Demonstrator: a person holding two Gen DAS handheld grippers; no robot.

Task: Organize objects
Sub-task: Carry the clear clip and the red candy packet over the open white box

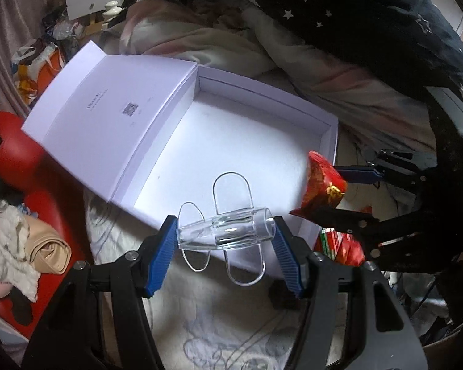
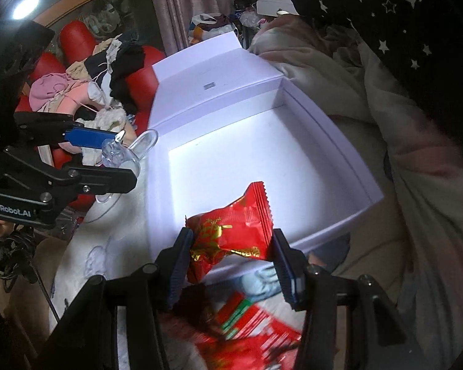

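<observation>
White cardboard box [image 1: 231,141] with shallow walls lies open on the bed, its hinged lid [image 1: 108,104] folded back flat; the floor of the box is bare. The inside of the lid carries a small square code and a few lines of fine print, too small to read.

Over the near edge of the box, the left tongs [image 1: 226,238] are clamped on a clear glass tube-shaped piece with thin looped wings [image 1: 228,231], held crosswise by its two ends between the blue ribbed pads [image 1: 162,246]. The right tongs [image 2: 232,254] are clamped on a crinkled red foil snack packet with gold printing [image 2: 231,231], also above the box's near edge; the gold characters are not legible. Below that packet lies a larger red and green wrapper [image 2: 250,323], blurred.

In the right wrist view, "GenRobot.AI" is printed in white on the black body of the left tongs. A pale rumpled quilt [image 1: 293,61] and a dark blanket with white stars [image 1: 370,15] lie beyond the box, with a red cushioned seat piled with clothes [image 2: 86,71] beside it.
</observation>
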